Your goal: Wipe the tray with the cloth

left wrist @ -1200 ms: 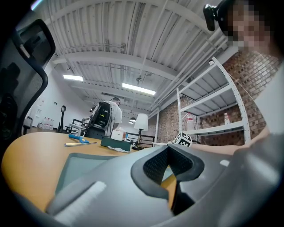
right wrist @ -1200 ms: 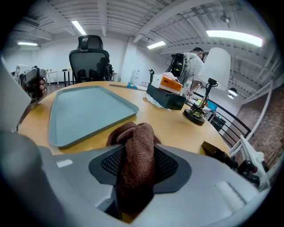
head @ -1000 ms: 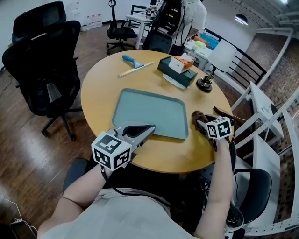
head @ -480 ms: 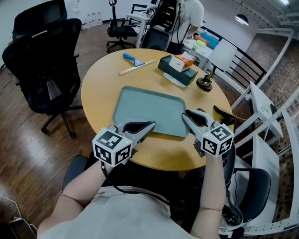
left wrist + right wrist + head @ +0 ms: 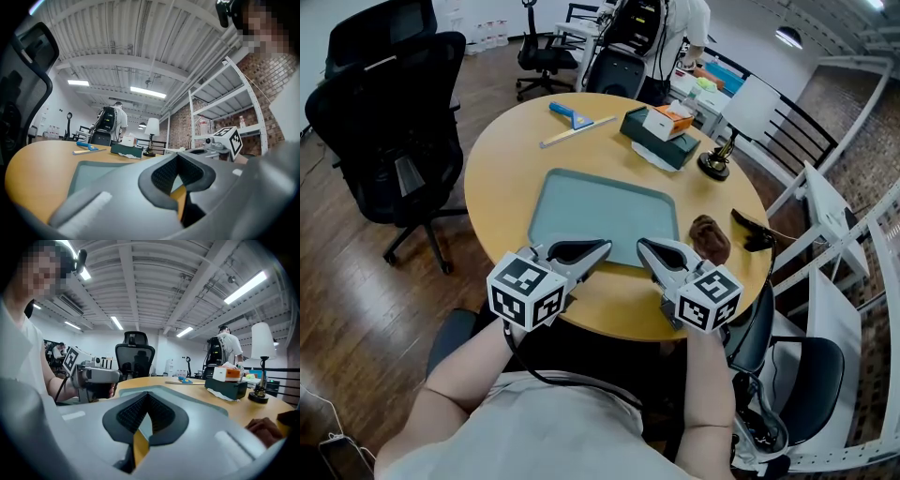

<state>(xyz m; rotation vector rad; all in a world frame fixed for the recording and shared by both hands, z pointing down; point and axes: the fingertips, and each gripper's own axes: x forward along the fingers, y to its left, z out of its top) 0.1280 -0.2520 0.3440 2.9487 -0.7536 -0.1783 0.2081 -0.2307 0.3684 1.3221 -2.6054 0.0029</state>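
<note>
Since a second ago the right gripper (image 5: 646, 247) has swung left, away from the cloth (image 5: 710, 238). It now hangs over the near edge of the tray (image 5: 605, 208), beside the left gripper (image 5: 601, 251), which has hardly shifted. Both grippers are closed with nothing between their jaws, and their tips point away from the person, toward the tray. The grey-green tray lies flat on the round desk (image 5: 502, 159). Its long axis runs left to right, with the right end a little nearer the person. The brown cloth sits crumpled on the desk just beside the tray's right short edge, free of both grippers, and its longer side points away from the person. A tissue box (image 5: 662, 132) and a blue scraper (image 5: 570, 116) lie on the far side of the desk.
</note>
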